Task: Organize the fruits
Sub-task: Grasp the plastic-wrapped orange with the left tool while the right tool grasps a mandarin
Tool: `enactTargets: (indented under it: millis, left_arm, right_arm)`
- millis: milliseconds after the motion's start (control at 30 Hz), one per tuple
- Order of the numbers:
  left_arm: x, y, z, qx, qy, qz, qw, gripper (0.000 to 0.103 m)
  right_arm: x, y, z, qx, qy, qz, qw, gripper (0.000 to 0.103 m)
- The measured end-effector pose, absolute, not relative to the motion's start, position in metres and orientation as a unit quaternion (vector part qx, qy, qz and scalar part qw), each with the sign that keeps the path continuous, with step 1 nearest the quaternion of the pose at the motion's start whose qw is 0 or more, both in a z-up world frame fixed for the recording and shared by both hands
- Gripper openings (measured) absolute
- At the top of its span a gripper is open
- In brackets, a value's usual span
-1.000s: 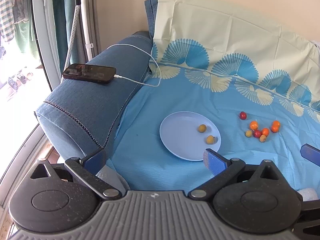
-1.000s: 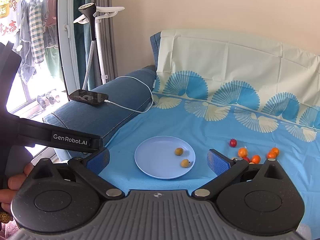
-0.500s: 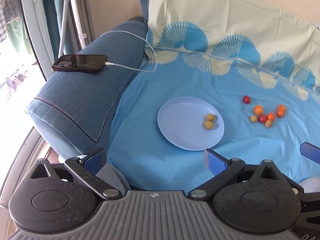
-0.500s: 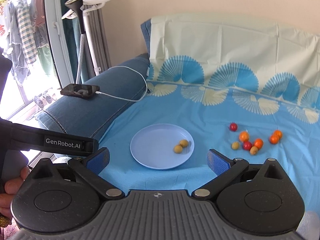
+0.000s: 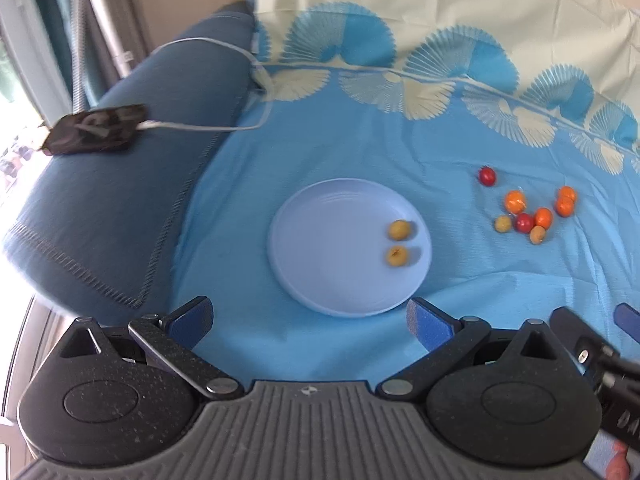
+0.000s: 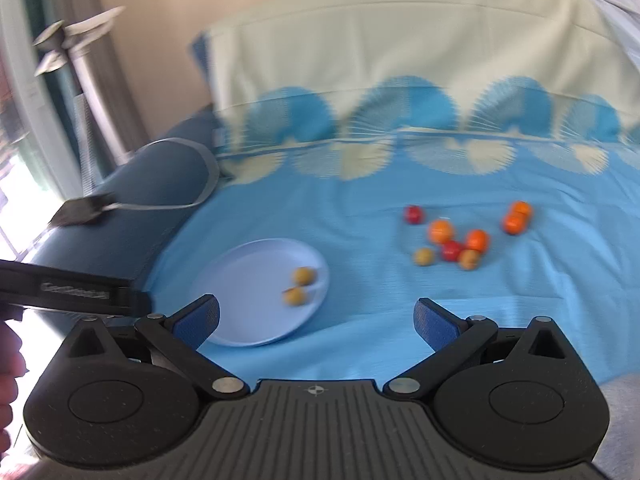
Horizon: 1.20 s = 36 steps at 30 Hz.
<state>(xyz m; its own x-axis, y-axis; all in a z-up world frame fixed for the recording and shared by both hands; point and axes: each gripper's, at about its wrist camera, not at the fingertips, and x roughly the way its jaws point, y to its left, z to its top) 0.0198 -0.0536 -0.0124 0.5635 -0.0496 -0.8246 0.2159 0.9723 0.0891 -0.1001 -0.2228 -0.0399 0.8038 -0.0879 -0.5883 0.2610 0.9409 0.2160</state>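
Both the left gripper (image 5: 310, 322) and right gripper (image 6: 318, 320) were wide open and empty, plate (image 5: 320, 240) just ahead, loose fruits (image 6: 460, 244) ahead-right.

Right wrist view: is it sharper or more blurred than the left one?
Right wrist view: more blurred; the plate and phone smear. Left wrist view: the plate is fairly crisp, the phone softer, with window glare at far left.

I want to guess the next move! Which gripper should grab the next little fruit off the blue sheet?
Probably the right gripper. It is open and empty, and the loose fruits lie ahead of it, slightly right. The left gripper, also open, faces the plate, with the fruits farther off to its right.
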Motion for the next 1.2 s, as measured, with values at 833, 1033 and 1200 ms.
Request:
enactTargets:
  millis: [833, 1033, 1200]
  left_arm:
    - [0.206, -0.355, -0.167, 0.147, 0.55, -0.214, 0.794, 0.103]
    - [0.229, -0.353, -0.197, 0.116, 0.59, -0.21, 0.771, 0.103]
    - [0.229, -0.362, -0.201, 0.141, 0.583, -0.199, 0.775, 0.103]
  right_arm:
    - [0.072, -0.476, -0.204, 0.125, 0.311, -0.289, 0.897, 0.102]
    - [0.094, -0.472, -0.217, 0.094, 0.309, -0.302, 0.897, 0.102]
    - [0.095, -0.472, -0.217, 0.096, 0.31, -0.3, 0.897, 0.102]
